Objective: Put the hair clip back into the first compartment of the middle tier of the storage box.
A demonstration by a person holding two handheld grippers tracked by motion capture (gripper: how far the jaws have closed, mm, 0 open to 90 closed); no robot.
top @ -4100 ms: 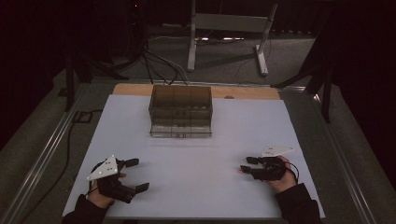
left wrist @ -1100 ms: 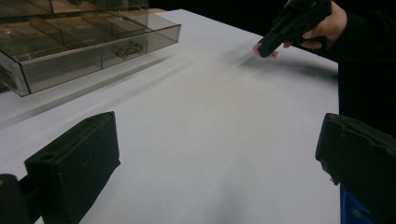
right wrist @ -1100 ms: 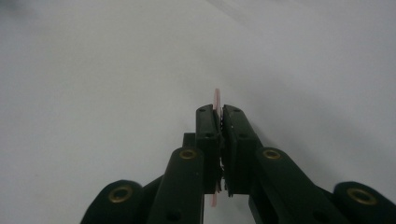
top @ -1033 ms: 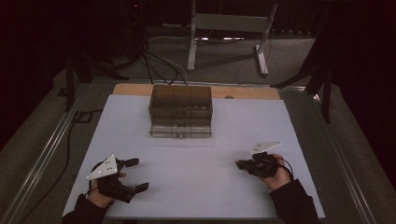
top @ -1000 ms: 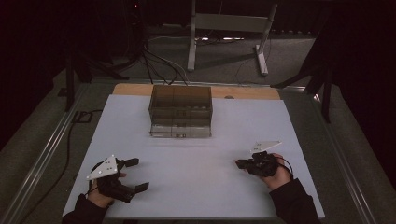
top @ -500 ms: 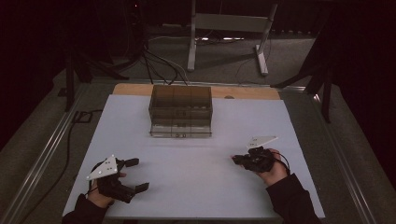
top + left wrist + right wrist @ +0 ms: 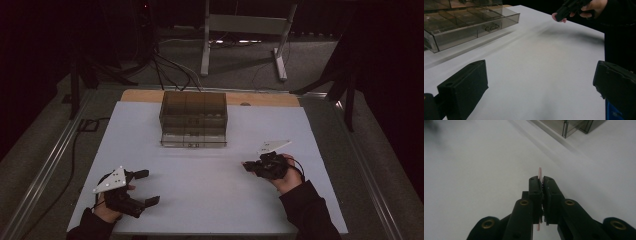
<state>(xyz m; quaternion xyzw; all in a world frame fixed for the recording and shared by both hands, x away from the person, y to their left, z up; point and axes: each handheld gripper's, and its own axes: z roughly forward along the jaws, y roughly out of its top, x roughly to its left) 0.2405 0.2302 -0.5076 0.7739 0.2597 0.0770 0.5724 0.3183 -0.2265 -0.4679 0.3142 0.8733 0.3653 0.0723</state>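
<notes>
A white table spreads before me under dim light, its far edge backed by a strip of bare wood. Toward that far side, near the middle, stands a smoky clear plastic organiser box, split into compartments, with a drawer pulled forward and a small dark part lying in one of its cells, as my left gripper view shows.

My left claw rests near the table's front left corner, its two black jaws standing wide apart with nothing between them; the grey three-cornered plate rides on top of it. My right claw hovers over the right half of the table, well apart from the box and pointing leftward, its own grey plate tilted above my hand and dark sleeve.

In my right gripper view, that claw's jaws are pressed together on a thin pink disc, held on edge, its rim poking out above and below the pads.
</notes>
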